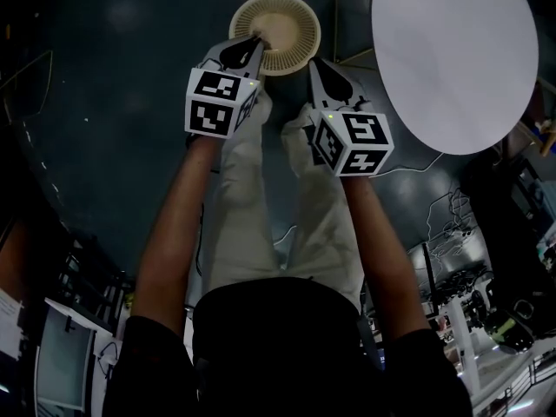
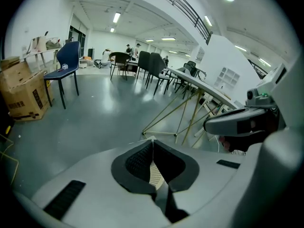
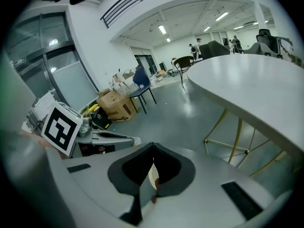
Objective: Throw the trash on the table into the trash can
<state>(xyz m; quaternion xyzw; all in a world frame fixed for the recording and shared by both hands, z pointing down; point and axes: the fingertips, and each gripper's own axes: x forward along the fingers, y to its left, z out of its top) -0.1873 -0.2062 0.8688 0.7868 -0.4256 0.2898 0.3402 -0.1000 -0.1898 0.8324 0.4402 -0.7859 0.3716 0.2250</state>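
In the head view a round beige mesh trash can (image 1: 282, 26) stands on the dark floor ahead of the person's feet. My left gripper (image 1: 254, 40) hangs over the can's near left rim, jaws pressed together with nothing between them. My right gripper (image 1: 314, 62) sits just off the can's right edge, also shut and empty. In the left gripper view the left gripper (image 2: 153, 140) has its pads meeting at the tip, with a sliver of the trash can (image 2: 155, 175) showing below. The right gripper view shows the right gripper (image 3: 153, 145) the same way, above the trash can (image 3: 153, 175). No trash is visible.
A white round table (image 1: 452, 50) on thin gold legs (image 3: 232, 141) stands to the right of the can. Cardboard boxes (image 2: 21, 91) and a blue chair (image 2: 66, 65) are off to the left. Further chairs and desks (image 2: 152, 68) stand behind, with cables and equipment (image 1: 469, 302) at the right.
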